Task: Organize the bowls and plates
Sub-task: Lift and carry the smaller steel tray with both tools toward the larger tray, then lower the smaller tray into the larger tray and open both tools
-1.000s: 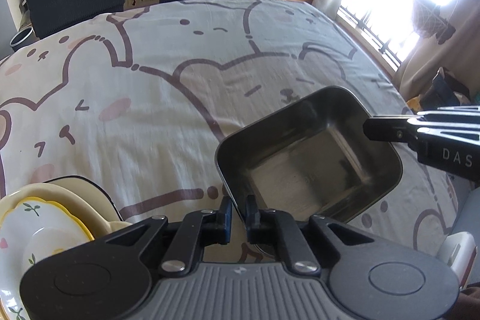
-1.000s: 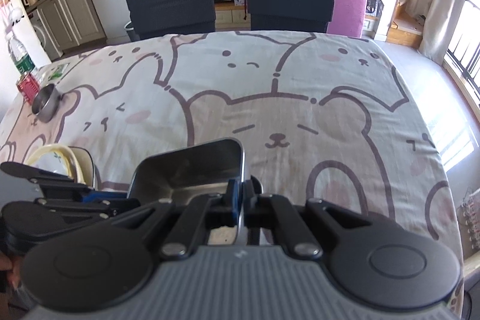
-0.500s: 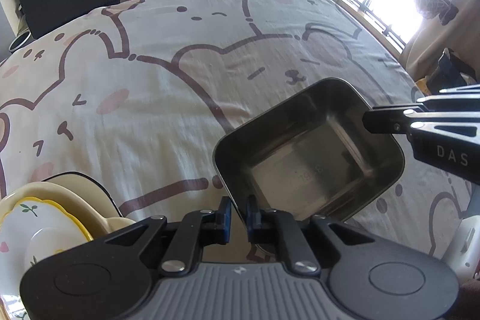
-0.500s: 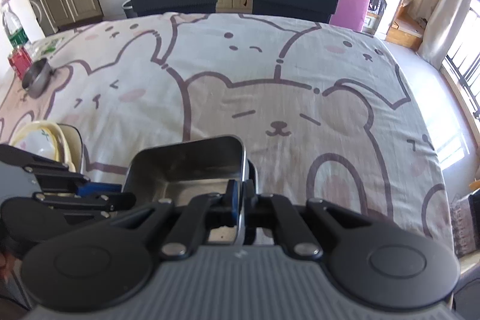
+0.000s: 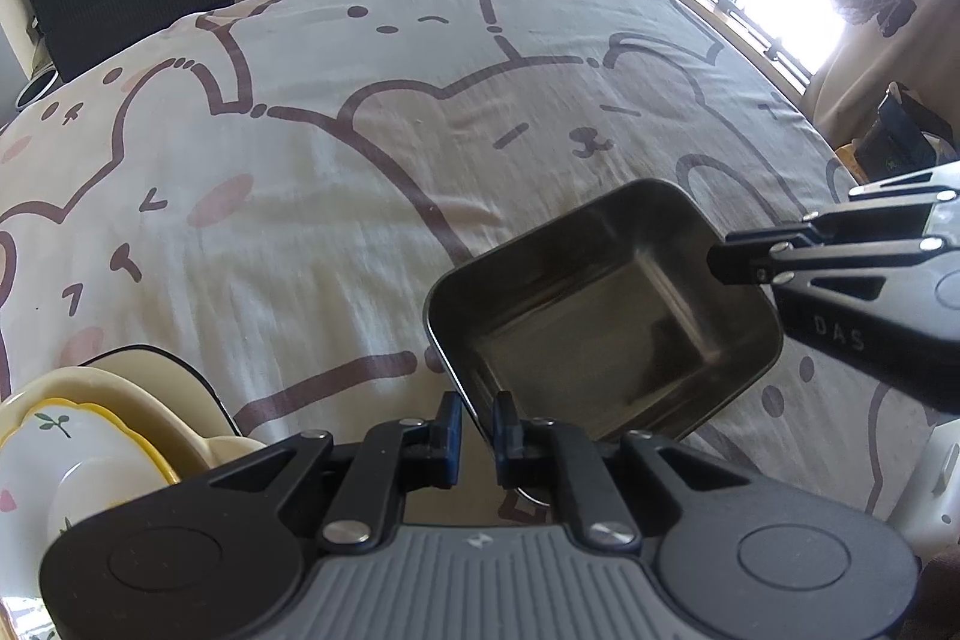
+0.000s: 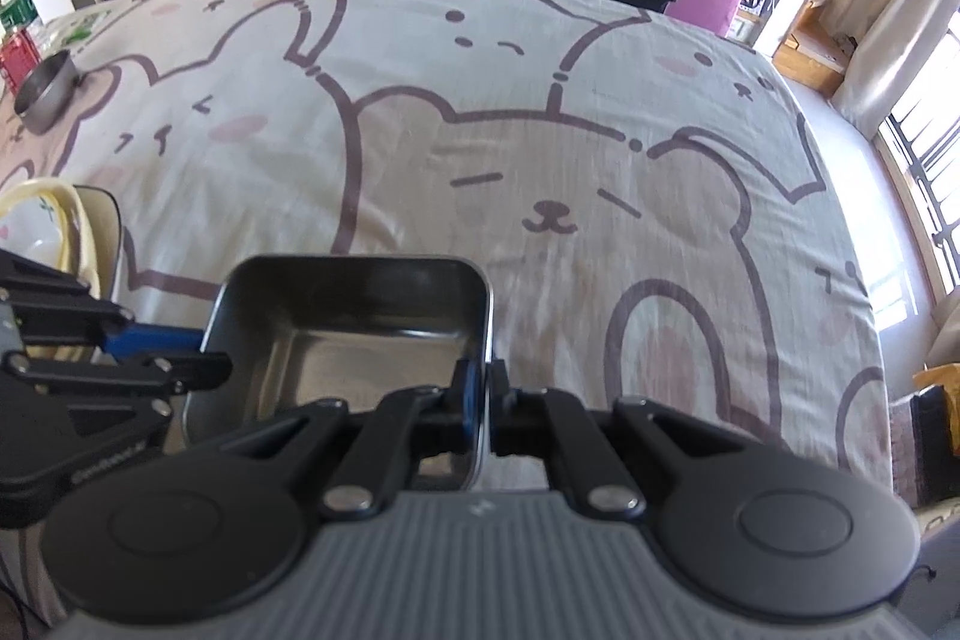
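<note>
The square tray (image 5: 606,316) is dull, smooth metal with a faint sheen. The printed cloth (image 5: 360,196) over the bench looks matt and softly creased. The stacked plates (image 5: 90,436) look like glossy glazed ceramic.

The black two-finger left gripper (image 5: 477,421) sits at six o'clock, jaws nearly closed. The matching right gripper (image 6: 480,403), also at six o'clock, is pinched tight.

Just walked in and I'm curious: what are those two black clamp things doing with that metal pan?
A person holds a gripper in each hand. The left gripper and the right gripper each pinch one wall of the square stainless-steel tray, holding it above the bear-print tablecloth. A stack of cream and yellow-rimmed ceramic plates sits to the left, and a small round metal bowl sits far off.
</note>
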Motion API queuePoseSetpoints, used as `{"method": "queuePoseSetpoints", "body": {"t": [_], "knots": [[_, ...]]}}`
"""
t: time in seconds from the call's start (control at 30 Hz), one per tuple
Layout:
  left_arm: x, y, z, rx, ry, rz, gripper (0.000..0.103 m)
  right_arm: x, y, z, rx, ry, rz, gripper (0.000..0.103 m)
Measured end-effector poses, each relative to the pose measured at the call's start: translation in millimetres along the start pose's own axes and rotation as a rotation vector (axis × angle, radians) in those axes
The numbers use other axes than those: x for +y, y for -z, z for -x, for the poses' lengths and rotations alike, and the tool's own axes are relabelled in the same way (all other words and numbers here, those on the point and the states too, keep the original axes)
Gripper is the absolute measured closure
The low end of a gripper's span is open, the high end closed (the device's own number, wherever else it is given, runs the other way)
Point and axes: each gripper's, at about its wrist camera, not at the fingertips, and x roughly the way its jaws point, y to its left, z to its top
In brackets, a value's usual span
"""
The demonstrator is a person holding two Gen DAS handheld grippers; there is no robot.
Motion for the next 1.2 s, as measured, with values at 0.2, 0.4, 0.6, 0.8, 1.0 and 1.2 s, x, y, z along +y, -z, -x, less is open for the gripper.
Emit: {"method": "queuePoseSetpoints", "body": {"t": [0.2,0.4,0.6,0.8,1.0,1.2], "knots": [[0,-2,-2,-0.006,0.001,0.009,0.092,1,1,-11,0.036,0.005,0.011,0.097],[-1,-5,-3,-0.004,-0.001,0.003,0.092,-1,2,-25,0.068,0.007,0.019,0.097],[1,-5,-2,0.000,0.014,0.010,0.092,-1,1,-30,0.073,0.012,0.025,0.096],[2,-5,-3,0.004,0.021,0.008,0.092,-7,2,-33,0.073,-0.016,0.005,0.096],[4,-6,-3,0.007,0.030,0.015,0.092,-19,3,-37,0.094,-0.058,-0.053,0.093],[3,-5,0,0.009,0.035,0.014,0.075,-22,5,-37,0.096,-0.070,-0.065,0.080]]}}
